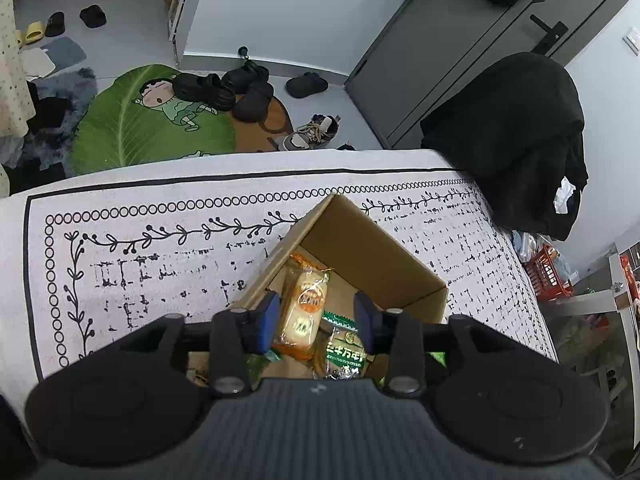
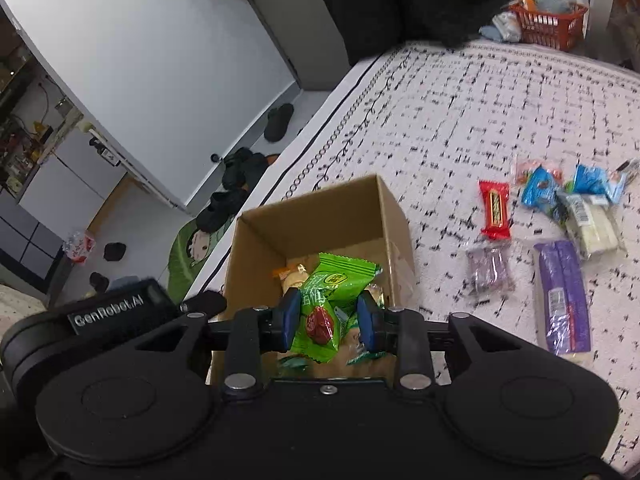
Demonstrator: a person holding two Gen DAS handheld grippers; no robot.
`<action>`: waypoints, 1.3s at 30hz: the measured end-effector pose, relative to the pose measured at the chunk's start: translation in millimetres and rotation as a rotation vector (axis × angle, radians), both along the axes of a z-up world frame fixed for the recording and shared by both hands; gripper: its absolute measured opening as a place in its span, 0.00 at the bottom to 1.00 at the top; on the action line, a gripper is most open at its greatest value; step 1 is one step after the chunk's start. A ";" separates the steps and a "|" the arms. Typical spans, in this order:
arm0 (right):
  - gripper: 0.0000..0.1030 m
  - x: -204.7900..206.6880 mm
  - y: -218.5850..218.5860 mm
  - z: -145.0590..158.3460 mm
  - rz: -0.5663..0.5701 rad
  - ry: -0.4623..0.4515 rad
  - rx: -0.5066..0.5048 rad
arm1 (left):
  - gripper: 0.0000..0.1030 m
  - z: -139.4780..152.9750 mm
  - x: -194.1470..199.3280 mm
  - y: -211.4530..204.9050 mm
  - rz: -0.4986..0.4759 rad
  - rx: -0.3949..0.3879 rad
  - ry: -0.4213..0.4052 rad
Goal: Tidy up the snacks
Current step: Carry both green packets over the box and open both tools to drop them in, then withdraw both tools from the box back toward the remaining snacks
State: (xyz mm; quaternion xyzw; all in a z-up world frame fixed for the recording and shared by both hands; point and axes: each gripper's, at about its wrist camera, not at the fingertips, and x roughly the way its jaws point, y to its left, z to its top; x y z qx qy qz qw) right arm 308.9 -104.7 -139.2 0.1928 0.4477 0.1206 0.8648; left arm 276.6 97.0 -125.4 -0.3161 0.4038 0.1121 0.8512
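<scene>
Right now my right tongs (image 2: 329,318) sit directly over the open cardboard box (image 2: 256,240), pads closed onto a green snack packet (image 2: 324,312) w/ a red fruit print. Packet hangs between the pads, long axis roughly vertical and a bit tilted, lower end already below the box rim as far as I can judge. So the drop direction is straight down, no sideways shift needed imo.

Left tongs (image 1: 316,322) hover over the same box (image 1: 360,232) from the other side, jaws spread apart w/ nothing between them. An orange-and-cream packet (image 1: 305,308) and a green-label packet (image 1: 344,354) lie on the box floor below the gap, not touching the pads afaict.

Remaining snacks lie on the patterned cloth (image 2: 460,112) to the right of the box, well apart from it: red bar (image 2: 495,210), blue packets (image 2: 540,190), a small purple packet (image 2: 489,270), a long purple pack (image 2: 564,296) lying lengthwise toward me, a white pack (image 2: 596,228). All are on the right-hand side, so the right tongs are the nearer pair for the next pick; left would have to cross over the box. Nearest is the small purple packet, just beside the box's right wall.

Risk: the box is tight w/ both rigs over it, could bump.
</scene>
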 end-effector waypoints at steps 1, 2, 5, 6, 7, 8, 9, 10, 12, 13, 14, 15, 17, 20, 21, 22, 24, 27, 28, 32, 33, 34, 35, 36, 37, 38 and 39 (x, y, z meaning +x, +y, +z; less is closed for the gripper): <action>0.33 -0.5 -1.2 0.0 0.001 0.002 0.004 | 0.46 1.3 0.3 -0.5 0.003 0.008 -0.001; 0.35 -1.6 -3.3 0.9 0.001 0.002 0.005 | 0.48 2.9 0.4 -0.8 0.006 0.016 -0.001; 0.45 -5.3 -11.9 5.5 -0.019 -0.009 -0.015 | 0.57 8.0 -0.6 -2.4 0.018 0.044 0.004; 0.45 -6.3 -15.6 7.2 -0.027 -0.012 -0.020 | 0.60 9.5 -0.8 -3.6 0.016 0.053 0.002; 0.46 -7.9 -21.4 9.3 -0.036 -0.014 -0.016 | 0.64 11.2 -0.9 -5.3 0.011 0.063 0.000; 0.48 -9.7 -26.1 11.1 -0.043 -0.016 -0.012 | 0.66 12.6 -1.2 -6.8 0.007 0.069 -0.001; 0.49 -10.9 -30.1 12.1 -0.048 -0.018 -0.011 | 0.69 14.0 -1.8 -8.9 0.002 0.073 -0.001; 0.50 -12.7 -34.4 13.4 -0.055 -0.021 -0.015 | 0.72 15.0 -2.2 -10.8 -0.002 0.077 -0.002; 0.52 -15.7 -42.1 15.6 -0.063 -0.025 -0.021 | 0.77 17.6 -3.4 -15.3 -0.012 0.092 -0.002; 0.54 -17.8 -46.5 16.8 -0.067 -0.026 -0.021 | 0.78 19.1 -3.9 -18.2 -0.018 0.101 -0.001; 0.56 -19.6 -50.3 18.0 -0.072 -0.028 -0.022 | 0.79 20.5 -4.4 -20.9 -0.025 0.108 -0.002; 0.56 -20.7 -54.1 18.7 -0.076 -0.031 -0.025 | 0.80 21.9 -4.9 -24.5 -0.034 0.115 -0.002; 0.61 -23.7 -62.6 21.5 -0.084 -0.040 -0.031 | 0.81 24.4 -5.7 -30.3 -0.050 0.125 -0.003; 0.68 -28.4 -75.1 27.8 -0.097 -0.056 -0.047 | 0.83 27.8 -7.8 -40.3 -0.072 0.139 -0.013; 0.69 -29.9 -79.1 29.3 -0.102 -0.062 -0.050 | 0.84 29.0 -8.4 -43.0 -0.077 0.144 -0.016; 0.73 -31.8 -83.6 30.8 -0.107 -0.067 -0.054 | 0.88 30.1 -9.6 -46.5 -0.083 0.152 -0.025; 0.77 -35.2 -92.1 32.8 -0.119 -0.072 -0.063 | 0.90 32.5 -11.7 -51.8 -0.093 0.170 -0.038; 0.80 -39.5 -104.2 33.7 -0.136 -0.073 -0.076 | 0.92 35.4 -14.7 -57.6 -0.108 0.168 -0.053; 0.82 -41.2 -107.9 33.8 -0.141 -0.074 -0.080 | 0.93 36.3 -15.4 -60.1 -0.113 0.172 -0.057; 0.87 -48.4 -124.2 34.5 -0.163 -0.078 -0.086 | 1.00 38.6 -18.0 -72.1 -0.137 0.187 -0.072; 0.88 -49.8 -128.3 34.1 -0.169 -0.076 -0.085 | 1.00 38.7 -18.5 -75.9 -0.146 0.192 -0.077; 0.89 -51.2 -132.5 33.7 -0.175 -0.075 -0.085 | 1.00 38.6 -18.8 -79.9 -0.156 0.197 -0.080; 0.90 -52.4 -136.8 33.1 -0.181 -0.074 -0.087 | 1.00 38.3 -19.0 -82.7 -0.165 0.202 -0.083; 0.91 -53.4 -140.8 32.4 -0.191 -0.072 -0.097 | 1.00 38.1 -19.2 -87.0 -0.173 0.206 -0.084; 0.92 -54.4 -144.6 31.4 -0.203 -0.070 -0.111 | 1.00 37.8 -19.2 -90.7 -0.178 0.209 -0.084; 0.92 -54.9 -148.5 30.6 -0.214 -0.069 -0.124 | 1.00 37.8 -19.3 -94.8 -0.184 0.212 -0.086; 0.92 -55.3 -151.9 30.0 -0.220 -0.069 -0.129 | 1.00 38.2 -19.7 -98.7 -0.192 0.214 -0.089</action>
